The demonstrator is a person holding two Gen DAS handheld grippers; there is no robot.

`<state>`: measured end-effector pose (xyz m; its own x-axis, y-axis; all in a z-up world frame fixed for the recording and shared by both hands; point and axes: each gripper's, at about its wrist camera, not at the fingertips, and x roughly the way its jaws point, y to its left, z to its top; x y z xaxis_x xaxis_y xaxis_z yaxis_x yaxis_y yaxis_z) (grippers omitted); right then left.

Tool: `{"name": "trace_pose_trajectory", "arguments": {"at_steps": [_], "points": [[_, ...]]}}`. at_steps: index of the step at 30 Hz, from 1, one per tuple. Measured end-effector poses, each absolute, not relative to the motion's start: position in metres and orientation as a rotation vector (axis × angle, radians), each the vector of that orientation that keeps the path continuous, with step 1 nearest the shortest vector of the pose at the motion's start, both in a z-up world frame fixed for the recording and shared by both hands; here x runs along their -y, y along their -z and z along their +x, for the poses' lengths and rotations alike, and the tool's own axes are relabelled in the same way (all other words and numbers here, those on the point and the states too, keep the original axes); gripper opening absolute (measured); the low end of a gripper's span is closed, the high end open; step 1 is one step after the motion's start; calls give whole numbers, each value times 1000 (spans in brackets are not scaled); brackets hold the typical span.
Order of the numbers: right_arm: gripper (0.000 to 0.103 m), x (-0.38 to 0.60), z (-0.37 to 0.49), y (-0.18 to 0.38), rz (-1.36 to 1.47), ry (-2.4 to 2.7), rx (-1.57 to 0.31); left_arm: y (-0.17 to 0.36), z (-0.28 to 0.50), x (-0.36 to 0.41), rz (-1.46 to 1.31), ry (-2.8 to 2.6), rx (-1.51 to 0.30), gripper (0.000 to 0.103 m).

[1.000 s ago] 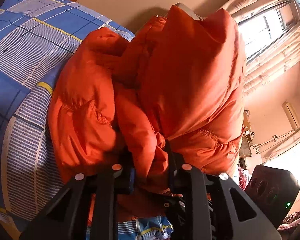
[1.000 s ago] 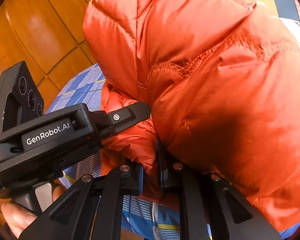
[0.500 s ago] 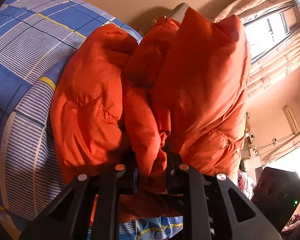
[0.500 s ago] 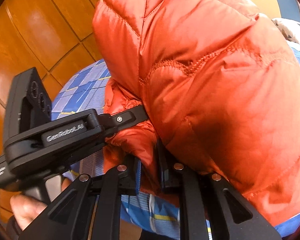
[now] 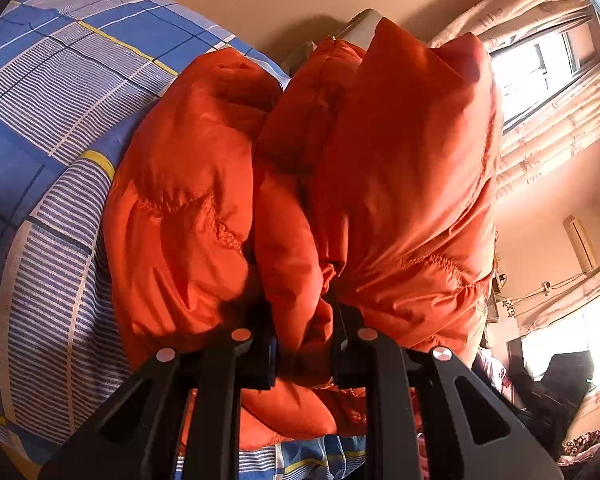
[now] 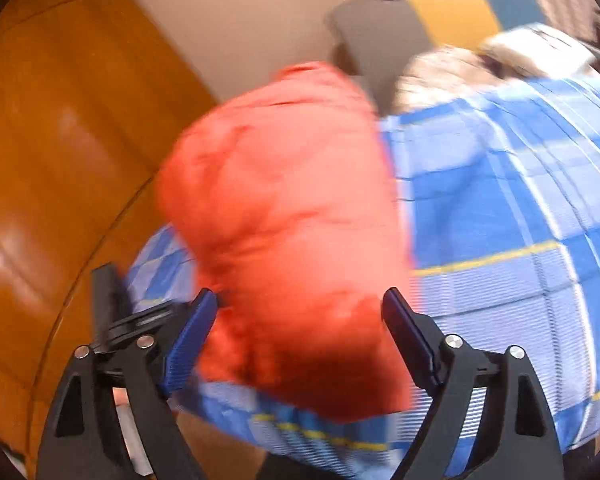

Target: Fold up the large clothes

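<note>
Orange puffer jacket [image 5: 340, 184] bunched, fills centre of left wrist frame, lying on blue plaid bed sheet [image 5: 52, 92]. Left gripper [image 5: 302, 344] jaws pinching folded jacket edge, probably anchoring fold. Right gripper [image 6: 296, 332] jaws opening, spread wide, jacket between them but pads clear of it; view blurred. Curtains [image 5: 552, 120], bright window upper right. Wooden panel [image 6: 60, 160] left, close beside bed edge.

The jacket [image 5: 340, 184] lies bunched on the bed [image 5: 60, 100], near its edge. A fold of it sits between the left gripper [image 5: 300, 336] fingers. The wooden floor [image 6: 60, 160] lies left of the bed, a window [image 5: 540, 68] beyond it
</note>
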<state>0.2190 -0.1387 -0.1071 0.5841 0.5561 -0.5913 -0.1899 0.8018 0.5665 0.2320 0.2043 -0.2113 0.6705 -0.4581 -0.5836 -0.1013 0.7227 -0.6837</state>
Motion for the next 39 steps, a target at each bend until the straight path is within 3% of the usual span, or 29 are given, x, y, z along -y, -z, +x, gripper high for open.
{"name": "trace_pose_trajectory", "arguments": {"at_steps": [5,10,12,14,17,28,39], "points": [[100,136,248,150,584,-559,-946,214,233,-208,-767,242,-827,18],[100,115,271,169,621,-664,-976,220,236,-213,-785,262,-824,18],[85,112,266,163,600,-654,-950,223,236,-216,-796,263,-813,18],[57,118,266,155,579,-655,-930,223,235,-215,-803,266,-797,18],[39,125,261,138,559,-665,-882,218,232,-207,-780,275,-776,18],[32,225,239,85,561,-589,-685,172,265,-115,-696,423,-726,18],[33,299,240,143,578,-394,-785,212,315,-29,-571,444,-893,18]]}}
